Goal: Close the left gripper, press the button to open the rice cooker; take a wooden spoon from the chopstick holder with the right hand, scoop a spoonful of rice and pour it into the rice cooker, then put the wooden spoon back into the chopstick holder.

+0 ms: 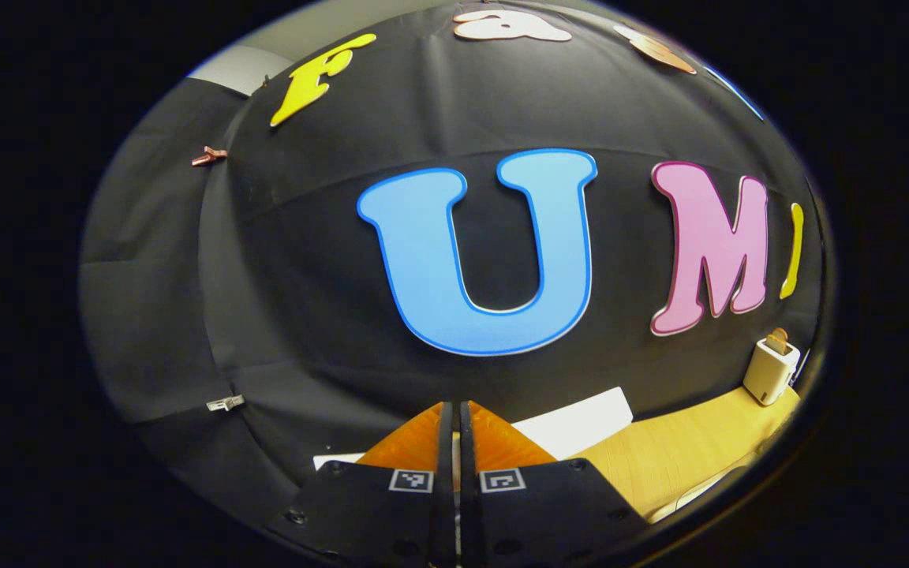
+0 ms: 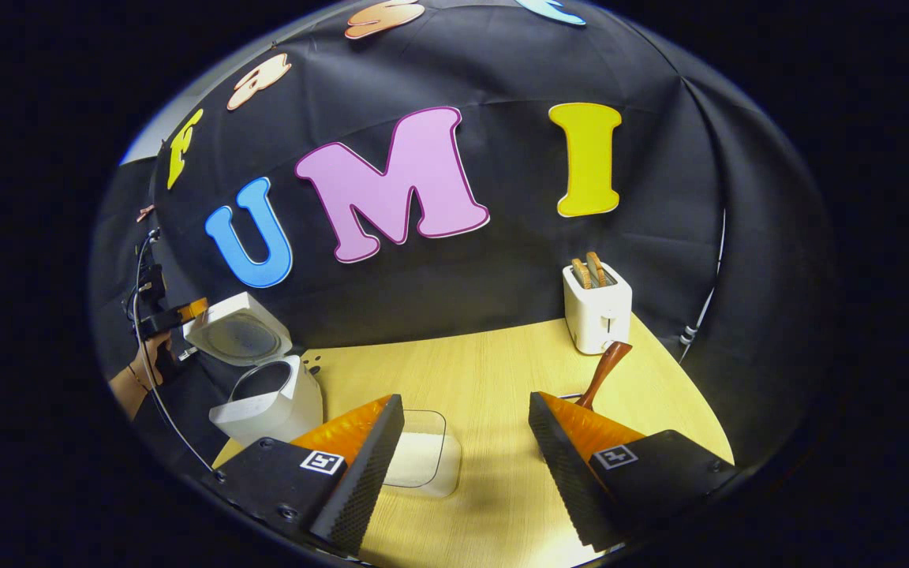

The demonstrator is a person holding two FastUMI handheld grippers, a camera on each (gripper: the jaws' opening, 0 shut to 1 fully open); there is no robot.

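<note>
rice cooker: you are seeing the rice cooker (image 2: 265, 402) in the right gripper view, off beyond your left jaw, lid (image 2: 237, 335) already standing up and the pot mouth dark and open. the button step looks done.
left gripper: you are holding the left gripper (image 1: 454, 442) with its jaws pressed flat together on nothing, aimed at the booth wall above the table (image 1: 683, 457).
right gripper: you are carrying the right gripper (image 2: 466, 442) with jaws spread wide and nothing between them.
wooden spoon: the wooden spoon (image 2: 603, 371) is rising from behind your right jaw, handle tilted toward the toaster (image 2: 598, 312). the chopstick holder is hidden behind that jaw, so i cannot tell its rim.
step in hand: by my reading, you are going for the spoon.
doing it well: you are better off swinging toward your right jaw until the handle sits midway between both jaws, then squeezing on the upper shaft and lifting along its tilt so the holder is not tipping.
rice: the clear rice container (image 2: 421, 461) is lying just ahead of your left jaw, white grains inside.
counts: one cooker, one spoon, one rice container, one toaster with two bread slices (image 2: 589, 270), two grippers.
</note>
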